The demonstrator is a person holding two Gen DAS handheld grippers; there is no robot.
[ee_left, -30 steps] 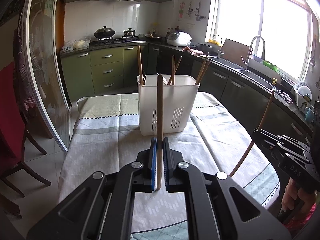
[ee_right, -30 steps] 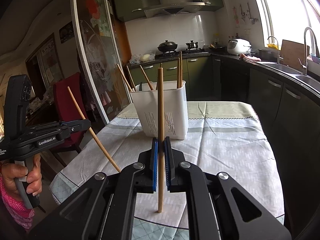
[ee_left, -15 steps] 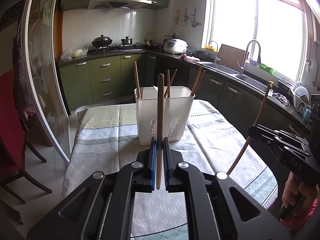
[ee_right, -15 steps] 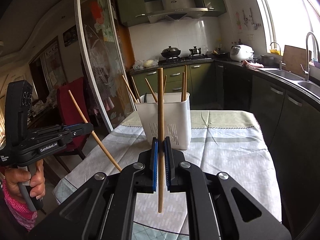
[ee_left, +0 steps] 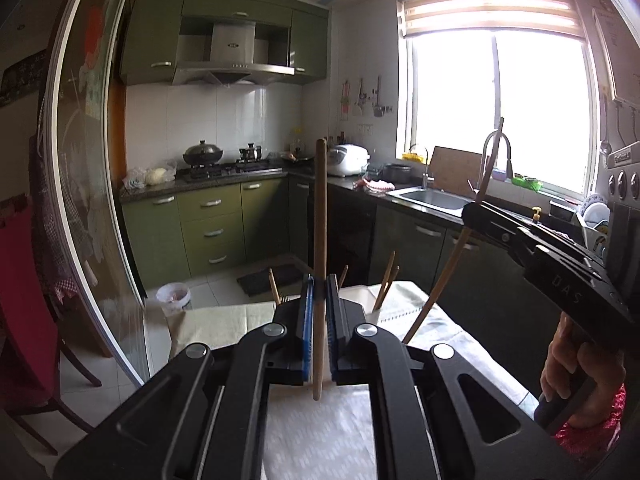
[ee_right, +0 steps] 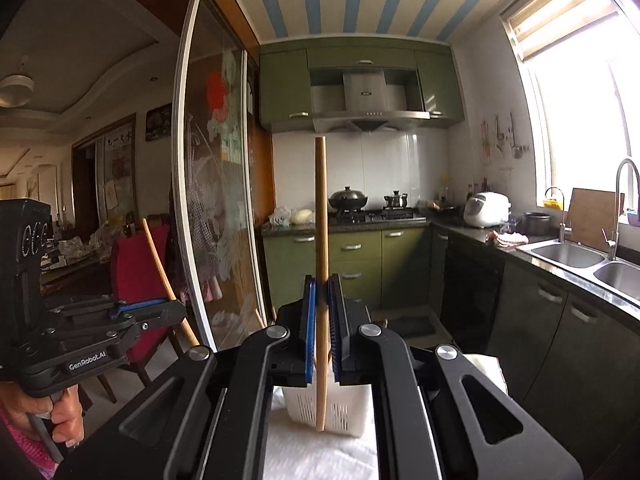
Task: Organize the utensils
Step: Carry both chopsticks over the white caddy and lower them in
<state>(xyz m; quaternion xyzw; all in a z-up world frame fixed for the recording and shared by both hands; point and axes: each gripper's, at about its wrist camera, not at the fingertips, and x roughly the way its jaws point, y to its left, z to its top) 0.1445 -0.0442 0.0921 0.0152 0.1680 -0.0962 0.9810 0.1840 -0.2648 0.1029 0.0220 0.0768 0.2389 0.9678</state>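
Observation:
My left gripper (ee_left: 319, 284) is shut on a wooden chopstick (ee_left: 320, 208) held upright; it also shows in the right wrist view (ee_right: 156, 312) with its chopstick (ee_right: 158, 260) tilted. My right gripper (ee_right: 322, 284) is shut on another upright chopstick (ee_right: 321, 216); in the left wrist view it (ee_left: 474, 210) holds its chopstick (ee_left: 444, 280) slanted. The white slotted utensil holder (ee_right: 344, 412) stands on the table below and just ahead of both grippers, mostly hidden by them. Several chopsticks (ee_left: 386, 276) stick up from it.
A pale tablecloth covers the table (ee_left: 224, 324). A red chair (ee_right: 136, 264) and a glass sliding door (ee_right: 212, 200) stand on the left. Green kitchen cabinets (ee_left: 208, 228) are behind, a counter with a sink (ee_right: 568, 256) on the right.
Both grippers have risen and tilted upward while closing on the holder. The holder has dropped low in both views and is now largely hidden behind the jaws.

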